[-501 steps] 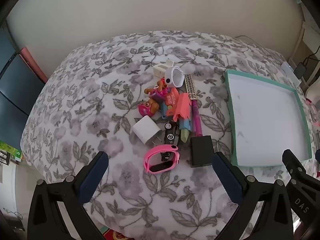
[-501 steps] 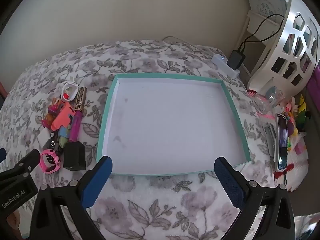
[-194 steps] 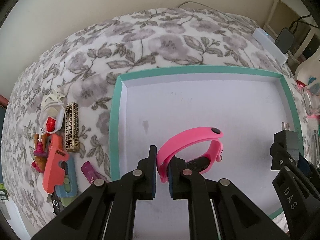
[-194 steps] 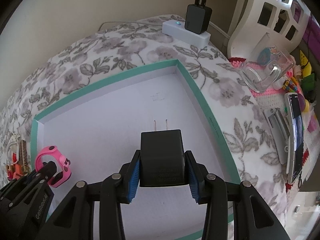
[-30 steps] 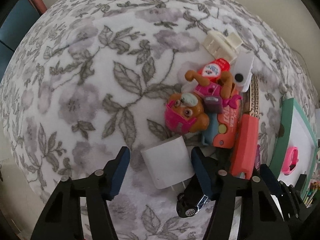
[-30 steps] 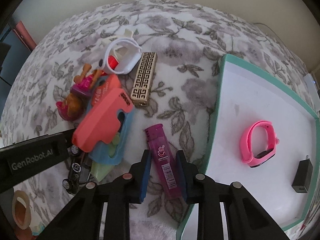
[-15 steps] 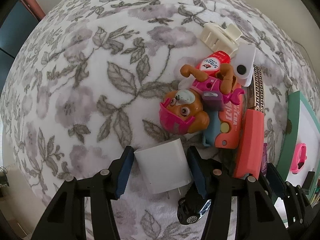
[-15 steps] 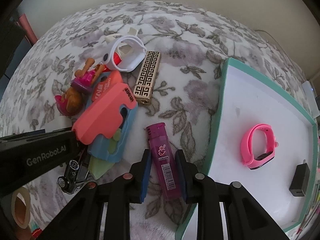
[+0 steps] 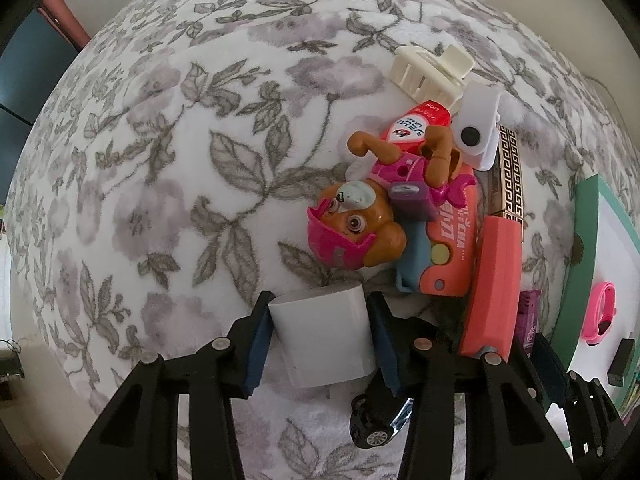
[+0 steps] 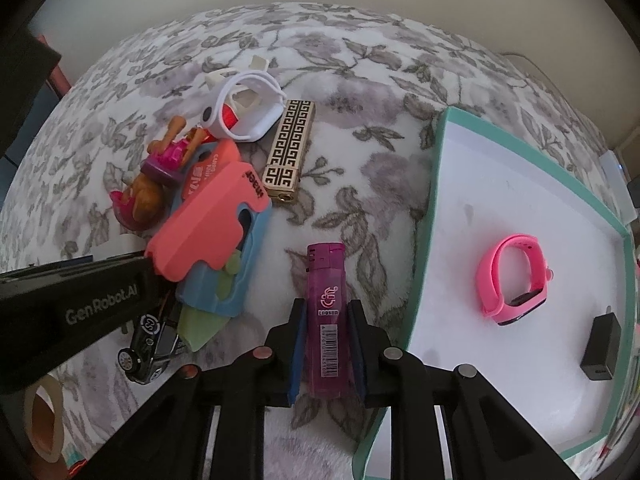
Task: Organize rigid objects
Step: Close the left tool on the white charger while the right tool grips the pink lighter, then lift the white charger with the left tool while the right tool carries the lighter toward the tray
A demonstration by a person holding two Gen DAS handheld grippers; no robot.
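**Both Grippers Closed on Small Items**

The left gripper point(image 9: 320, 340) was closing around a smooth white charger point(image 9: 326, 338) on the floral blanket point(image 9: 160, 180). The right gripper point(image 10: 326, 350) clamped a translucent purple lighter point(image 10: 327, 312), lying just left of the teal-rimmed tray point(image 10: 430, 216).

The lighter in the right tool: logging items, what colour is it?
Translucent purple lighter, barcode label on its side; clearest in the right wrist view.

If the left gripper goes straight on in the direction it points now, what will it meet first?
Probably the flowered blanket right below. The left gripper points down at it, its jaws closing around the white charger, so the charger would likely press into the cloth first; depth is unclear.
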